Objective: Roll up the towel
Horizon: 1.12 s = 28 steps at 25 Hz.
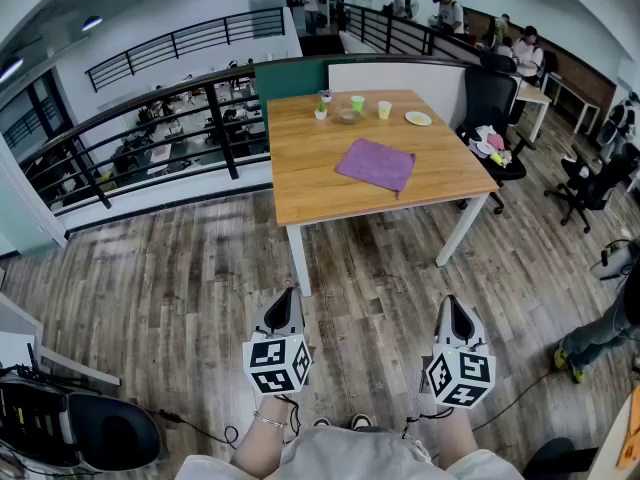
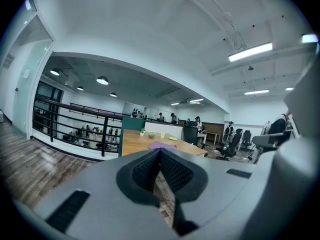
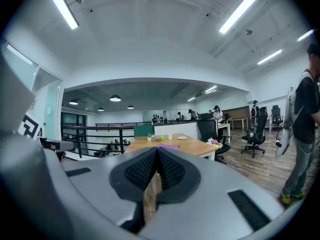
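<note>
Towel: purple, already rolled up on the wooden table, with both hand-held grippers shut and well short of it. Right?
Not rolled: the head view shows the purple towel spread flat on the wooden table. The rest holds: the left hand-held gripper and right hand-held gripper are shut, well short of it.

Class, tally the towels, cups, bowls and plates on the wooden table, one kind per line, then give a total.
Towel: 1
Cups: 2, the green cup and the yellow cup
Bowl: 1
Plate: 1
Total: 5
</note>
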Each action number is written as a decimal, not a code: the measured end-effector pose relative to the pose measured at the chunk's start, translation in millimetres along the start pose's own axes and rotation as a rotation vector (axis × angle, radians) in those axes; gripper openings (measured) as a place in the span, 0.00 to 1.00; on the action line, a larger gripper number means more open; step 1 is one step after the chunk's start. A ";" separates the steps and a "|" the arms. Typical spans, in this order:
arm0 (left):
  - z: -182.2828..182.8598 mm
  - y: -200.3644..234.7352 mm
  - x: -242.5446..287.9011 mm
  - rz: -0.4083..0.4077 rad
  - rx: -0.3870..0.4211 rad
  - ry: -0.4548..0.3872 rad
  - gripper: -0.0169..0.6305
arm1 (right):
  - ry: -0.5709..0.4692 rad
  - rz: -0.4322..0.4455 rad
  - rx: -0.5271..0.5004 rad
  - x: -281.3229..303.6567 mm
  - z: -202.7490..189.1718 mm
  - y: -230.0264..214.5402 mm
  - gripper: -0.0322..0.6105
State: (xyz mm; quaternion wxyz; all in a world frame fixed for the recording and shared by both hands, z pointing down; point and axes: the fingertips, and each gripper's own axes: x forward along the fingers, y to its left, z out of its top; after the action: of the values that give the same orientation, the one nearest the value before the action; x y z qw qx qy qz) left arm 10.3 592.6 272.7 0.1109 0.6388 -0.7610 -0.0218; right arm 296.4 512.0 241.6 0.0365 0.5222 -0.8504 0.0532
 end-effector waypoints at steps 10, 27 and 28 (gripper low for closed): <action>7.4 1.9 1.4 0.007 0.012 -0.011 0.02 | -0.018 0.017 0.018 7.3 5.7 2.5 0.05; 13.7 -12.9 -3.9 -0.011 0.050 0.010 0.10 | -0.025 0.014 0.042 -3.5 11.3 -6.0 0.14; 14.8 -13.2 -4.4 -0.011 0.054 0.008 0.12 | -0.028 0.018 0.039 -4.0 13.1 -5.5 0.15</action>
State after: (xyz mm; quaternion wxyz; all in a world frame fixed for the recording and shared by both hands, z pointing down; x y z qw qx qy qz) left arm 20.8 592.8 255.3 0.0965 0.6459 -0.7573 0.0006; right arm 303.0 511.4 228.4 0.0140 0.5160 -0.8542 0.0627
